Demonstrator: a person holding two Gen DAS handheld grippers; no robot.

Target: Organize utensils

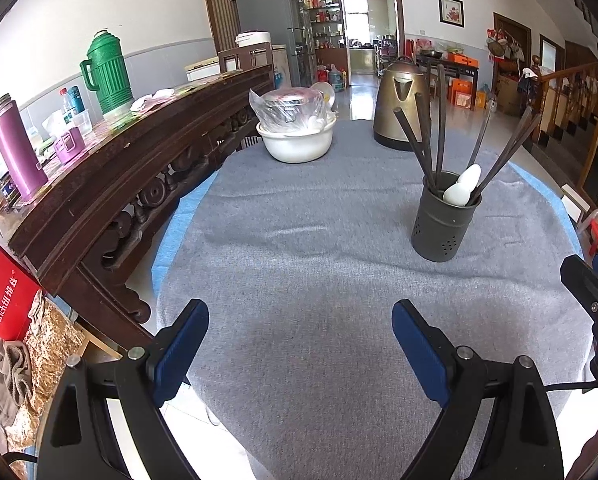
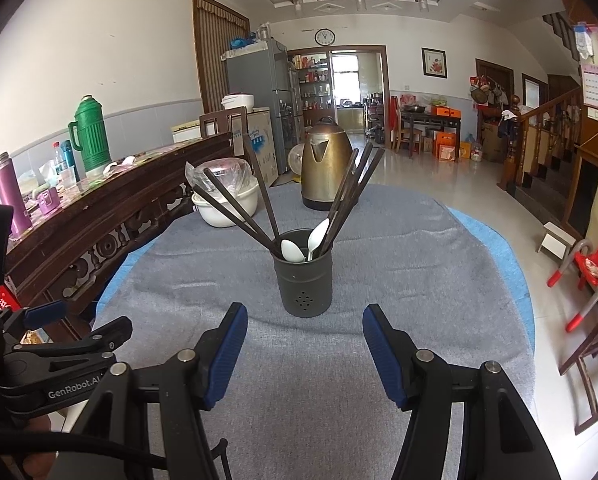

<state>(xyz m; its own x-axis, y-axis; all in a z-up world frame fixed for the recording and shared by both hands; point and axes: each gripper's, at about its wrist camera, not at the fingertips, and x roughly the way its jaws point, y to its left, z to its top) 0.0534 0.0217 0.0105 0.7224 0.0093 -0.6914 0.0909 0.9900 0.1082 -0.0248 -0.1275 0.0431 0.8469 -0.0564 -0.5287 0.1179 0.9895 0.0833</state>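
Holder dead ahead of right hand-held gripper (image 2: pixel 303 356), off at 1 o'clock from left hand-held gripper (image 1: pixel 301 354).

Dark perforated utensil holder (image 2: pixel 303 280) upright on grey-clothed bench (image 2: pixel 399 280), near right fingertips, not touching. Chopsticks (image 2: pixel 235 204) and white spoons (image 2: pixel 293 250) inside, long axes fanned toward 11 and 1 o'clock. Right the nearer. Both sets of jaws parted, nothing between pads. No loose utensils visible on cloth.
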